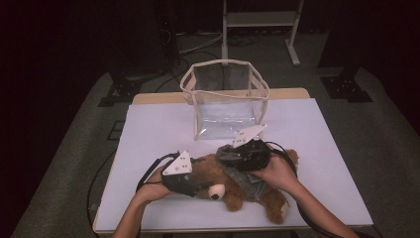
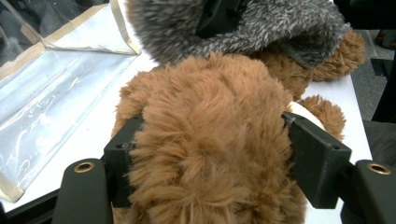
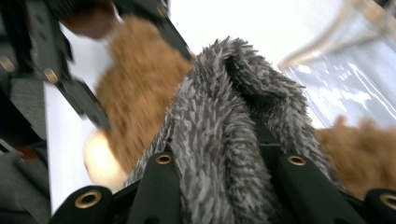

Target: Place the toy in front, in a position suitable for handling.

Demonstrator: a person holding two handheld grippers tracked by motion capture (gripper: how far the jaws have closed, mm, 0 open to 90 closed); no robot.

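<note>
A brown teddy bear (image 1: 233,196) lies on its back on the white table (image 1: 158,129), wearing a grey fuzzy garment (image 1: 243,179). My left gripper (image 1: 197,174) is shut on the bear's head (image 2: 210,140), with a black jaw pressed into the fur on each side. My right gripper (image 1: 238,154) is over the bear's chest, shut on a raised fold of the grey garment (image 3: 219,116), which stands up between its jaws. In the left gripper view, the garment (image 2: 261,32) lies just beyond the head.
A clear plastic bag (image 1: 225,99) with cream trim stands open-topped just behind the bear, at the middle back of the table. Its wall (image 2: 56,93) is close on the left in the left gripper view. Dark floor and a metal frame (image 1: 260,20) lie beyond.
</note>
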